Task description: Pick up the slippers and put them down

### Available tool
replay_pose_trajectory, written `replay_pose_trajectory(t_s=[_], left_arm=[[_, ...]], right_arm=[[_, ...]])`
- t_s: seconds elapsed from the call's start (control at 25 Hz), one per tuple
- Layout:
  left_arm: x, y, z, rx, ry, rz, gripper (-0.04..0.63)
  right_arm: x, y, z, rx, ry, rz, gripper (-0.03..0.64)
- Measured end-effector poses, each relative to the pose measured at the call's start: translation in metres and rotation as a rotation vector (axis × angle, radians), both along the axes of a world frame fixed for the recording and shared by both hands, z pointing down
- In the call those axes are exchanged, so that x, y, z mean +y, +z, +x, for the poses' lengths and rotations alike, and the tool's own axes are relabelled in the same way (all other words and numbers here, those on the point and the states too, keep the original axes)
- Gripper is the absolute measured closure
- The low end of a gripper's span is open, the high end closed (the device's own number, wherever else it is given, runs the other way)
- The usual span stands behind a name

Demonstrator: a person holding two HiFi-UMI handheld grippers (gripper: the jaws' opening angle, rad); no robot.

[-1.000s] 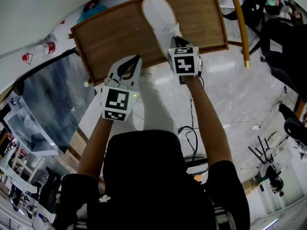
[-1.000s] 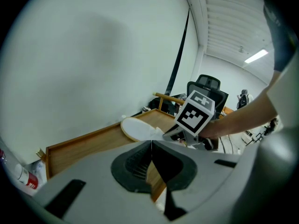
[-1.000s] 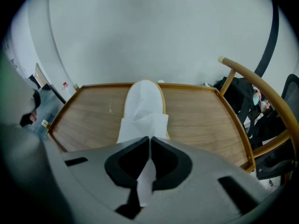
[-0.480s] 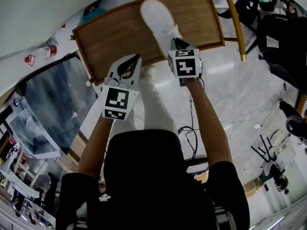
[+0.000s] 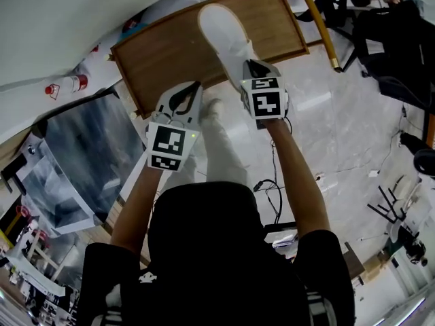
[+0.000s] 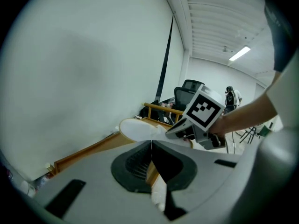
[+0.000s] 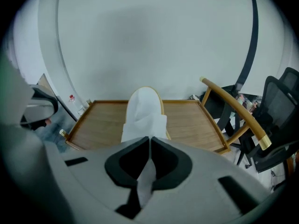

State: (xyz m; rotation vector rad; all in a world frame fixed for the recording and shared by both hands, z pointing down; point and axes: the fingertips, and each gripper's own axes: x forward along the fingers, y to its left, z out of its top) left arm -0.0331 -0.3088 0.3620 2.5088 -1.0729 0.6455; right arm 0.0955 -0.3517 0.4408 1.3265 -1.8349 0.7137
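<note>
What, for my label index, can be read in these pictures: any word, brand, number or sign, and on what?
No word, brand or number can be read anywhere.
The marker cubes on the left gripper and right gripper: black-and-white square patterns, no letters.
The bottle: red label, too small to read.
The white slipper: no print shows.

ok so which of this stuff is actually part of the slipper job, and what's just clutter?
Job:
white slipper
right gripper, fingers shut on the slipper
left gripper, shut, nothing seen in it
wooden table below the slipper

Lying about:
red-and-white bottle
black office chair
curved wooden chair rail
large grey printed panel
</note>
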Motion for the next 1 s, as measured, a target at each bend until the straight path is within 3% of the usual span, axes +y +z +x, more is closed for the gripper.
replay_pose_trajectory(t_s=[0.28, 1.0], left_arm=[[0.024, -0.030, -0.017, 0.018, 0.000, 0.048, 0.591], [0.132, -0.101, -0.041, 0.026, 0.145, 0.222, 0.591]], right_arm=[[0.042, -0.039, -0.017, -0.006, 0.022, 0.064, 0.606], [0.167, -0.120, -0.055, 0.000, 0.100, 0.234, 0.606]])
